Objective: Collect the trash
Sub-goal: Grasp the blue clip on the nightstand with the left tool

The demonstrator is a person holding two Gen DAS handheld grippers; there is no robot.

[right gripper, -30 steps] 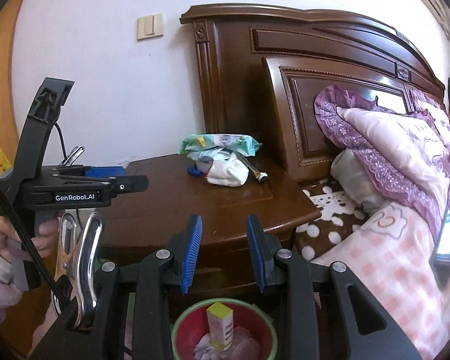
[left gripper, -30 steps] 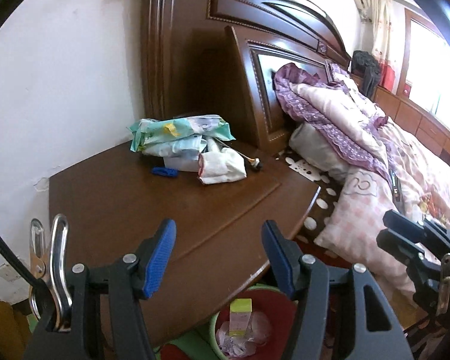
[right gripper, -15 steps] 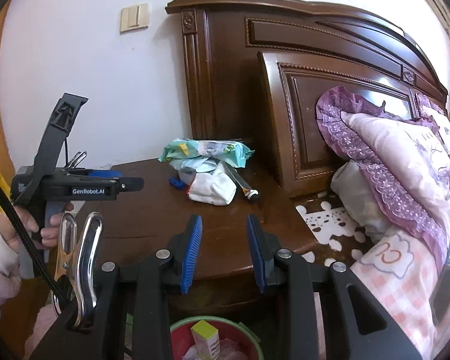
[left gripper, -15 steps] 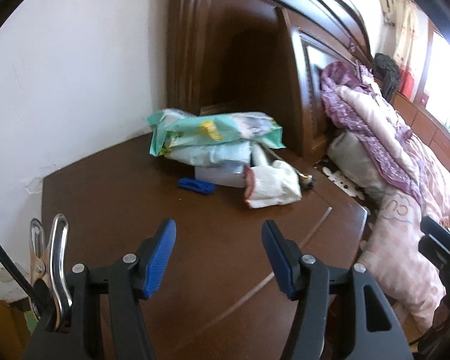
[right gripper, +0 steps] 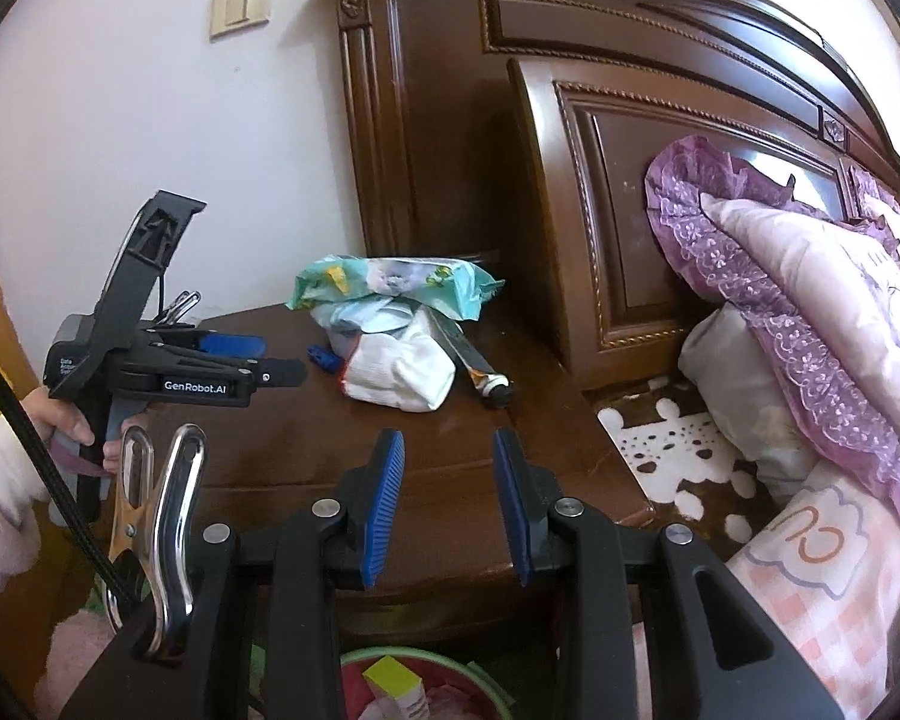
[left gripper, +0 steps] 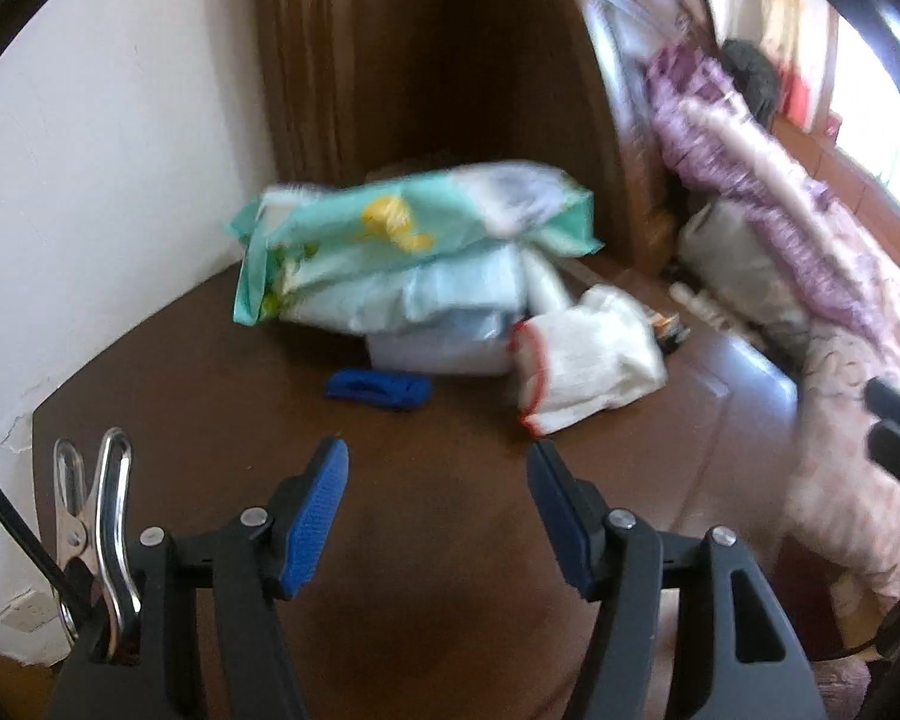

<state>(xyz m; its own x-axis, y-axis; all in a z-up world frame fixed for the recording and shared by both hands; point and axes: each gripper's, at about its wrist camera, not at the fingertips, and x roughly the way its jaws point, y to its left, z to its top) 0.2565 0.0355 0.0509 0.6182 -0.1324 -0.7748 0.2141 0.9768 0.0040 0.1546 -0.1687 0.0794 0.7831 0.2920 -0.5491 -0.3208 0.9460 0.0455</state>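
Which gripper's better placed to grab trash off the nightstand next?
Left, probably. The left gripper is over the nightstand, jaws open toward the blue scrap; the right gripper hangs back at the front edge.

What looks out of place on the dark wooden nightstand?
A loose heap at the back of the nightstand: crumpled teal plastic packet atop wrappers, white red-edged cloth glove, squeezed tube lying flat, small blue scrap.

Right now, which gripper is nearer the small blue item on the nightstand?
Left. The left gripper hangs just short of the blue item; the right gripper sits back at the nightstand's front edge.
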